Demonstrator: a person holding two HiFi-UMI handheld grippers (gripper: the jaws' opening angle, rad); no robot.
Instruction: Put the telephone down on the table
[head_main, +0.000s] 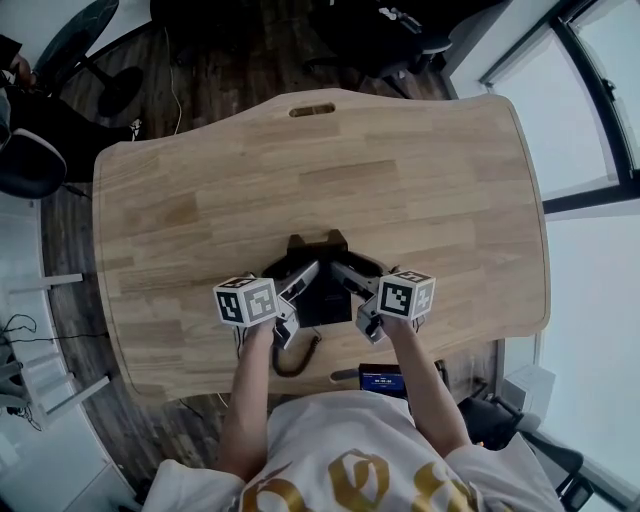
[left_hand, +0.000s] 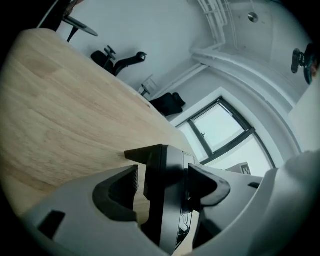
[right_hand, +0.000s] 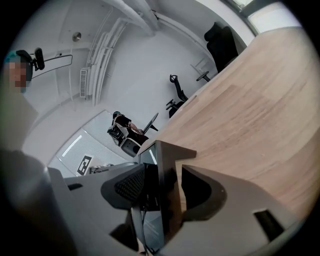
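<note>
The black telephone lies on the wooden worktop near its front edge, between the two grippers. Its cord loops toward the person's body.

The left gripper reaches in from the phone's left side. In the left gripper view the phone stands edge-on between the fingers. They are spread: bare wood shows between one pad and the phone, and the other pad lies close against it.

The right gripper comes in from the other side. In its own view the ribbed pad sits against the phone, while the opposite finger stands off with wood showing in the gap, so the fingers are not clamped.
</note>
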